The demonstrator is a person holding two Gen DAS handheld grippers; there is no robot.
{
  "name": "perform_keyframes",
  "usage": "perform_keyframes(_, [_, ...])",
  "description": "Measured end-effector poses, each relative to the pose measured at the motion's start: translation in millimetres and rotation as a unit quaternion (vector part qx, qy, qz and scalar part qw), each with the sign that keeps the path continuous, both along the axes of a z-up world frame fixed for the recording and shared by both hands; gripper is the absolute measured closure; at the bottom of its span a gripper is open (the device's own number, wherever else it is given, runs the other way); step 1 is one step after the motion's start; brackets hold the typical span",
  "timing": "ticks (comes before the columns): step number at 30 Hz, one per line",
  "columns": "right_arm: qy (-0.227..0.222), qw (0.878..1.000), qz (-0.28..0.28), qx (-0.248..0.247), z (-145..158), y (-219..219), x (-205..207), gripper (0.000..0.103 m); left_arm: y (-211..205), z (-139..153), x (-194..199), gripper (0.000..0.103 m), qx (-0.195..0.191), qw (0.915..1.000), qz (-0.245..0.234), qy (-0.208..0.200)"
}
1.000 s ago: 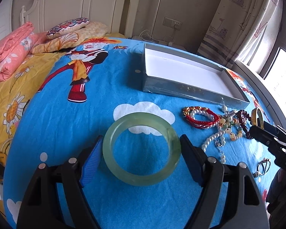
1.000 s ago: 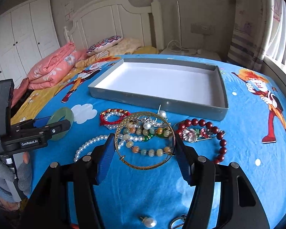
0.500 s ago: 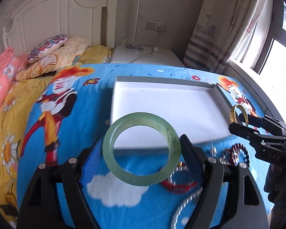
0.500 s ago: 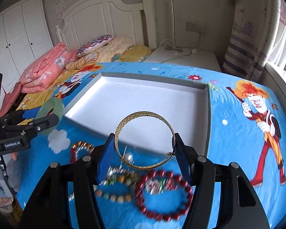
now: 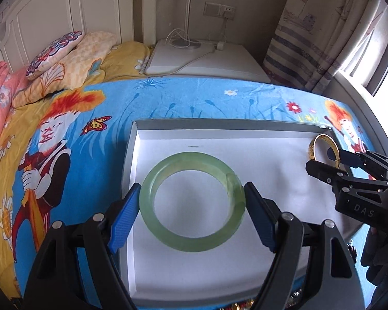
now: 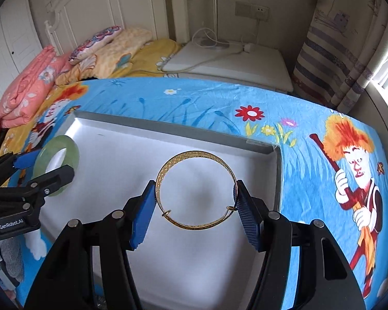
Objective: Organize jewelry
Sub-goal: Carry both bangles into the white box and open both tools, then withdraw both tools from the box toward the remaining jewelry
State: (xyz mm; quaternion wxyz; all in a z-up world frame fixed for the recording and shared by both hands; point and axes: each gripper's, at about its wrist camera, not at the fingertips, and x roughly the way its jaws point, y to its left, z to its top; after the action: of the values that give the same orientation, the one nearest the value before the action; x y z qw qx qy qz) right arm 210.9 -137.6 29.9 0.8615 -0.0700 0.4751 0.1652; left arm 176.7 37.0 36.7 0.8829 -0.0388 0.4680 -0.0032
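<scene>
Above bed and white tray point(image 5: 245, 134), left hand-held gripper point(image 5: 192, 206) clamps rigid, breakable jade bangle point(image 5: 192, 205) across its rim; right hand-held gripper point(image 6: 195, 201) pinches thin, bendable gold bangle point(image 6: 196, 190) likewise.

Right tool point(image 6: 196, 201): blue pads pressed on opposite sides of a thin gold bangle point(image 6: 195, 190), held clear above the white floor of a grey tray point(image 6: 173, 125).
Left tool point(image 6: 38, 171): well off to the right tool's left, over the tray's left edge, clamped on a pale green bangle point(image 6: 56, 164).
Bed cover point(image 6: 209, 100): blue, cartoon-printed, under the tray, stretching beyond and right of the right tool.
Pillows point(image 6: 108, 44) and folded pink quilt point(image 6: 28, 90): far beyond, to the left, against a white headboard point(image 6: 103, 7).
Curtain point(image 6: 349, 51): striped, far right.
</scene>
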Motion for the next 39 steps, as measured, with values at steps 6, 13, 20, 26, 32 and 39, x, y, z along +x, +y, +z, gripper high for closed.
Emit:
perform_keyframes(6, [0.022, 1.000, 0.002, -0.016, -15, -1, 14, 0.035, -1, -8, 11, 0.024, 0.035, 0.9994, 0.003, 0.000])
perform_keyframes(13, [0.024, 0.995, 0.078, -0.053, -22, 4, -7, 0.018, -19, -17, -13, 0.012, 0.086, 0.9961, -0.022, -0.003])
perform_keyframes(20, [0.027, 0.990, 0.125, -0.058, -23, -12, -45, 0.018, -33, -24, -61, 0.005, 0.099, 0.9944, -0.034, -0.018])
perform_keyframes(26, [-0.001, 0.992, 0.119, -0.050, -23, -27, -93, 0.018, -43, -22, -104, 0.006, 0.072, 0.9968, -0.030, -0.020])
perform_keyframes(32, [-0.035, 0.989, 0.136, -0.037, -24, -28, -132, 0.017, -44, -22, -146, 0.006, 0.069, 0.9972, -0.011, -0.026])
perform_keyframes(39, [-0.059, 0.986, 0.150, -0.032, -24, -21, -151, 0.017, -43, -20, -179, 0.006, 0.058, 0.9978, 0.006, -0.031])
